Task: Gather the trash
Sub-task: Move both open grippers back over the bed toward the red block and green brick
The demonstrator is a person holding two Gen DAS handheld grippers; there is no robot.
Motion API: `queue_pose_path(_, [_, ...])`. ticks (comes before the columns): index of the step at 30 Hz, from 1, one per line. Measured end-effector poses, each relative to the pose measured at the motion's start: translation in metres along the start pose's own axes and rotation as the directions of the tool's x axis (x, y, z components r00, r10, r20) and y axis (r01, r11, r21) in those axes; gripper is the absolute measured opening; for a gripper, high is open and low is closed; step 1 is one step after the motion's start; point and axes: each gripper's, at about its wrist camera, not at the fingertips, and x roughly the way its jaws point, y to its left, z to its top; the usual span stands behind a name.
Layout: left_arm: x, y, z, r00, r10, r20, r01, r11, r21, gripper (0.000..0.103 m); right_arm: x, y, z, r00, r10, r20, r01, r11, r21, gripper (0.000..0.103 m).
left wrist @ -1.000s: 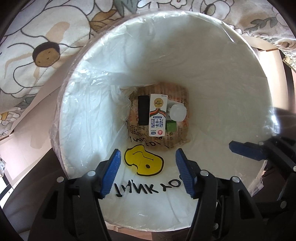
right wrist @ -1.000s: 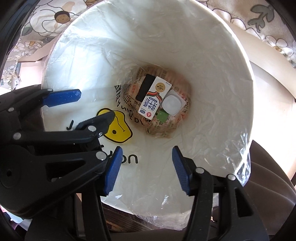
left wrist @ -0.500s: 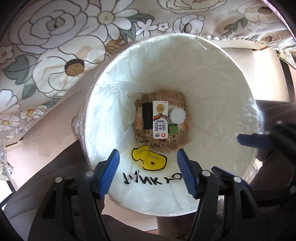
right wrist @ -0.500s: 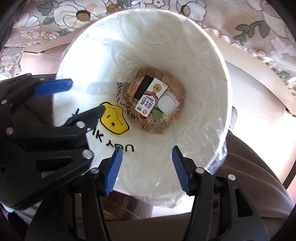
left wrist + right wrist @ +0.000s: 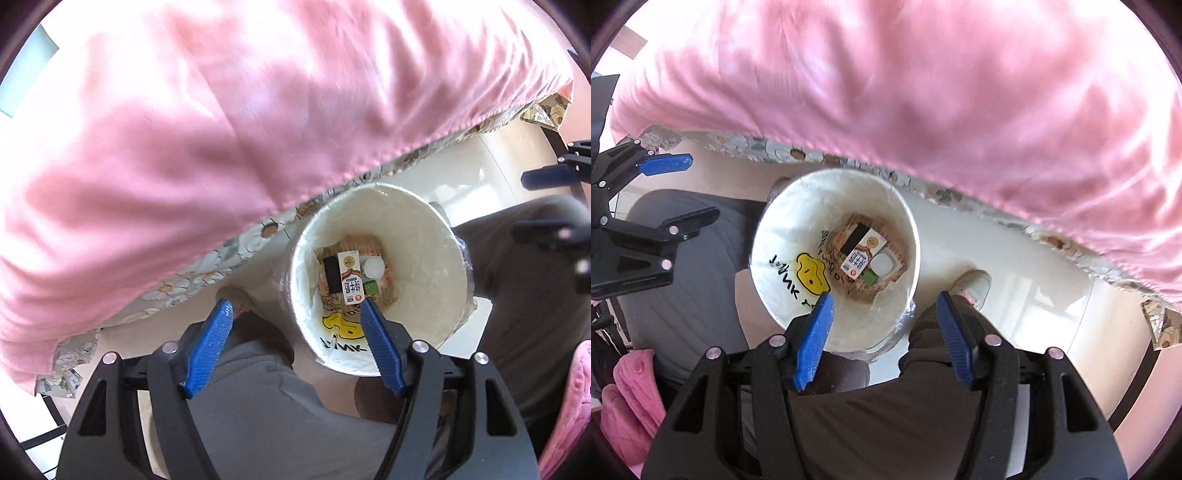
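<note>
Down below: one round white bin [image 5: 424, 240] on floor, glossy plastic liner, yellow smiley print. Inside at bottom: one milk carton [image 5: 351, 277], one black flat rectangle, one white round cap, one green cube, brown printed wrapper. Two tools, left tool [image 5: 295, 317] and right tool [image 5: 884, 308], ribbed blue pads, both spread, empty. Pink satin quilt [image 5: 923, 92] above.

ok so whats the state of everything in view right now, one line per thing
left gripper: fingers open, holding nothing
right gripper: fingers open, holding nothing
trash bin: upright, lined with a plastic bag, only the bottom filled
milk carton: lying flat on the other trash in the bin
white cup: lying in the bin beside the carton
pink blanket: hanging over the bed edge, blurred
</note>
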Motion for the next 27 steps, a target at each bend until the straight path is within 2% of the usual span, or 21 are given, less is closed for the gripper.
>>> queue_pose_path(3, [-0.039,0.018,0.015,0.998,0.013,0.055,-0.013,1.0,0.0,0.076,-0.045,-0.011,0.011,0.996,-0.038,0.084,0.04,0.999,-0.021,0.063])
queue_pose_path(8, [-0.094,0.053,0.057,0.993,0.015,0.119,-0.008,0.998,-0.057,0.077,-0.116,-0.034,0.032,0.968,-0.1,0.229,0.107,0.994,-0.019,0.068])
queue_pose_path(11, [-0.122,0.067,0.086,0.984,0.062,0.167,-0.052,0.997,-0.064,0.079,-0.152,-0.047,0.047,0.944,-0.14,0.298,0.155,0.987,-0.027,0.073])
queue_pose_path(16, [-0.156,0.084,0.138,0.967,0.113,0.228,-0.101,0.993,-0.066,0.085,-0.199,-0.062,0.08,0.892,-0.231,0.389,0.275,0.959,-0.061,0.076])
queue_pose_path(19, [-0.164,0.09,0.171,0.957,0.145,0.253,-0.138,0.989,-0.045,0.085,-0.216,-0.07,0.105,0.858,-0.266,0.439,0.328,0.942,-0.072,0.076])
queue_pose_path(23, [-0.167,0.103,0.224,0.943,0.176,0.283,-0.167,0.984,-0.055,0.085,-0.233,-0.088,0.145,0.833,-0.271,0.483,0.351,0.933,-0.083,0.076])
queue_pose_path(27, [-0.16,0.119,0.28,0.942,0.168,0.289,-0.149,0.985,-0.084,0.085,-0.235,-0.107,0.195,0.83,-0.259,0.494,0.341,0.936,-0.083,0.077])
